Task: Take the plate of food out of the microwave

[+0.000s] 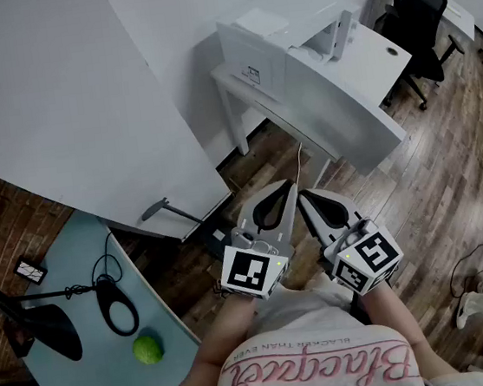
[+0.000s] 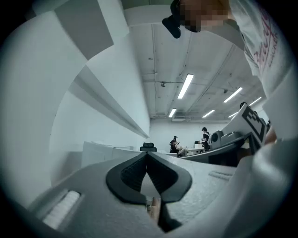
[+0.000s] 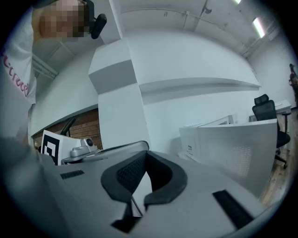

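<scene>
1. Two grippers sit closest to me, side by side just ahead of the person's white shirt (image 1: 320,370). Both are well short of the microwave (image 1: 252,53) and aimed level toward it.
2. My left gripper (image 1: 288,187) has its jaws pressed together at the tips, and the left gripper view shows nothing caught between the dark pads.
3. My right gripper (image 1: 304,196) sits just beside it on the side nearer the microwave's right. Its jaws are also squeezed together and hold nothing.
4. Far to the left of the microwave, and much nearer to me, is a pale blue table (image 1: 77,278). It carries a round green fruit (image 1: 147,349) and a looped black cable (image 1: 115,304).
5. Wooden floor (image 1: 417,201) fills the stretch between the grippers and the microwave.
6. My target, the microwave, is a white box on a white table (image 1: 234,119) against the wall. I cannot tell from here whether its door is open. I cannot make out the plate of food in any view.
7. Right of the microwave and farther off stands a black office chair (image 1: 418,4).
8. Farthest of all, in the left gripper view, a few people (image 2: 205,137) gather at desks under ceiling strip lights.
</scene>
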### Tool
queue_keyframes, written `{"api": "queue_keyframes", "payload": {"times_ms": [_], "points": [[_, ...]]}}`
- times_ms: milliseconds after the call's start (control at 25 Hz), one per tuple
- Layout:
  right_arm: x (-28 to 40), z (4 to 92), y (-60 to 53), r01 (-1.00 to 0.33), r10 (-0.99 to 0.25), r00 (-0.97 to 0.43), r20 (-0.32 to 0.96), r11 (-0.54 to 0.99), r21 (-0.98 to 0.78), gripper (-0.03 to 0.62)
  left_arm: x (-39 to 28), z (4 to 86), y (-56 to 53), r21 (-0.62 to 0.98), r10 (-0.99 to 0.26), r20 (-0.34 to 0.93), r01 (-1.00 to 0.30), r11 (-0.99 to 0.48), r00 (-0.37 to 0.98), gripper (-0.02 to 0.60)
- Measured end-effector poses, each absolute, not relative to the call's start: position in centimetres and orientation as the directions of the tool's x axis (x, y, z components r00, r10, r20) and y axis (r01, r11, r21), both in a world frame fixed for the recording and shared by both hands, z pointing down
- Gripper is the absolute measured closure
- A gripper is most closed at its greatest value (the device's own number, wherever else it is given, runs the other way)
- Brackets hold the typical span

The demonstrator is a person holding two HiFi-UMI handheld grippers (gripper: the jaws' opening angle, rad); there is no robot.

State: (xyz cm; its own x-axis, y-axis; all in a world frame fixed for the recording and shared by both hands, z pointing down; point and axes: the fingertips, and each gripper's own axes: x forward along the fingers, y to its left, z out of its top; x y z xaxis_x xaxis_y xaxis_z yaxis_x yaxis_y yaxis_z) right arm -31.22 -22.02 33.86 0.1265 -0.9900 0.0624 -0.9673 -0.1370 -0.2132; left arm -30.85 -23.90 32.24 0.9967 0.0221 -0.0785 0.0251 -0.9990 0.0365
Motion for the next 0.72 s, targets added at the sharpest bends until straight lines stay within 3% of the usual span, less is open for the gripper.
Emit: {"api": "queue_keyframes", "payload": {"times_ms": [720], "points": [[-27.3,33.4,-13.7,-0.976,-0.996,0.093,0.003,-0.092,-0.199,0.582,-27.3,32.2,-16.6,0.007,-0.046,-0.077,-0.045,-0.999,0.996,0.575]]}}
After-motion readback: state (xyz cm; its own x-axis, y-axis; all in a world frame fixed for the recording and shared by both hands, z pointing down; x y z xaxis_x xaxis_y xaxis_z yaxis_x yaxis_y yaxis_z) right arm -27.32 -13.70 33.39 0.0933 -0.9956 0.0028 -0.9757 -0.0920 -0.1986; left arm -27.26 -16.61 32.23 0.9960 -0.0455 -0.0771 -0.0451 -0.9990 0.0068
